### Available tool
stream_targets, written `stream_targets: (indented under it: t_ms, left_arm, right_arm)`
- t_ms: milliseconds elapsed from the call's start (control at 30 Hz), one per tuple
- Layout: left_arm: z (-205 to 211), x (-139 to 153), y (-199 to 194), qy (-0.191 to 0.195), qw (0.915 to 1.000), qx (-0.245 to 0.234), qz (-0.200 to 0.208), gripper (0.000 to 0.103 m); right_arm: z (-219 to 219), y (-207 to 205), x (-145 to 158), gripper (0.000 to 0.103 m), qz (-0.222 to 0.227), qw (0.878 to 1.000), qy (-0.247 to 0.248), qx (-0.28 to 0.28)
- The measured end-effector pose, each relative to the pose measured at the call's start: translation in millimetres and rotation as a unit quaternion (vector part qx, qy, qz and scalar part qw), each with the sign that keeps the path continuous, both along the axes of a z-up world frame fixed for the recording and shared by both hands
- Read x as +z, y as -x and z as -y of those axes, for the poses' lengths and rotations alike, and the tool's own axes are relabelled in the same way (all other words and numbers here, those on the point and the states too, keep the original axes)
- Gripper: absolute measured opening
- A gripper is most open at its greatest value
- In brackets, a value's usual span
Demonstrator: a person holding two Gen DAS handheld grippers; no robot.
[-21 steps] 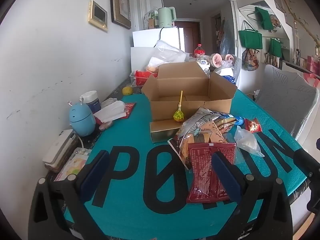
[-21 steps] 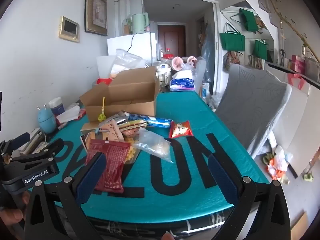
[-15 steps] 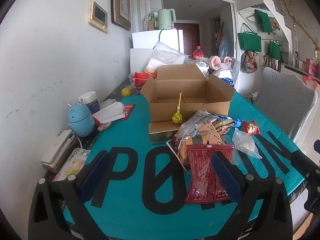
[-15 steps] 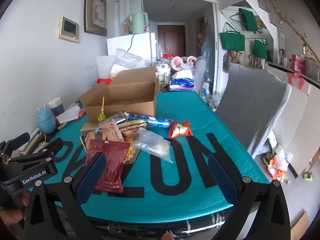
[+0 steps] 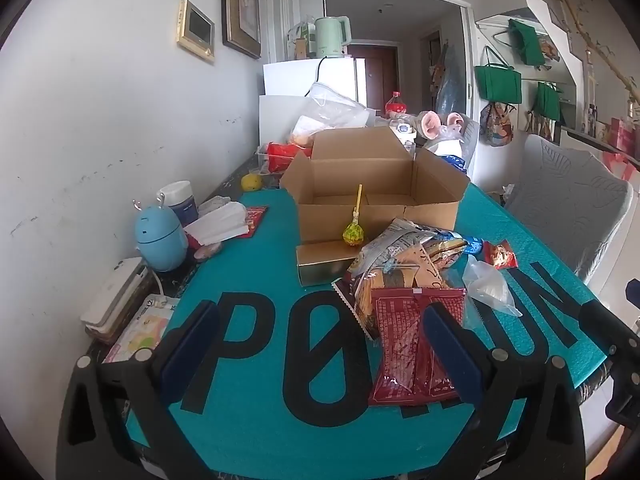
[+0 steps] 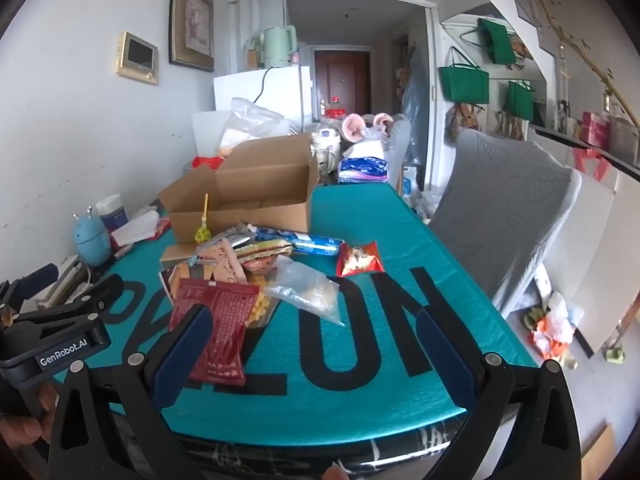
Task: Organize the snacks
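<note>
Change since the last frames: almost none. We see the left view sit slightly nearer the snack pile (image 5: 412, 264); the right view matches its earlier one. Left hand-held gripper (image 5: 320, 344) and right hand-held gripper (image 6: 312, 356) both stand with jaws wide apart, nothing between the pads, both low over the near edge of the teal surface (image 5: 256, 432). We judge the sorting not yet begun: the pile lies mid-surface, just in front of the open cardboard box (image 5: 376, 196), and the red packet (image 5: 412, 344) lies nearest us. A lollipop (image 5: 353, 232) leans against the box front. Box floor only partly visible; lower packets in the pile overlap, so we cannot count or name them. Left gripper's far finger hides the red packet's corner.
</note>
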State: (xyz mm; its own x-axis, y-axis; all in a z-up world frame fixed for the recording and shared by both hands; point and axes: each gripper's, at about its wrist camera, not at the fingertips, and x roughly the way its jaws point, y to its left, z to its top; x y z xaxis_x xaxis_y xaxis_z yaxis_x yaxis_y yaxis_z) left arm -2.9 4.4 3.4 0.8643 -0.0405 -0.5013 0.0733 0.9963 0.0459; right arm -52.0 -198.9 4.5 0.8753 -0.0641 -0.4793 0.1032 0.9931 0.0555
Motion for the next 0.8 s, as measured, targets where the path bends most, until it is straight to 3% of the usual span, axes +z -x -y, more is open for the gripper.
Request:
stream_targets:
  t_ms: [500, 800]
  left_arm:
    - [-2.3, -0.7, 1.0, 0.002, 1.0, 0.003, 0.002, 0.103]
    - [-5.9, 1.9, 4.2, 0.023, 0.9996, -0.013, 0.0, 0.103]
  right_arm:
    - [3.5, 0.0, 1.7, 0.103, 0.0, 1.0, 0.003, 0.001]
    - [-4.7, -1.2, -2.9, 0.103, -0.004, 1.0, 0.009, 0.005]
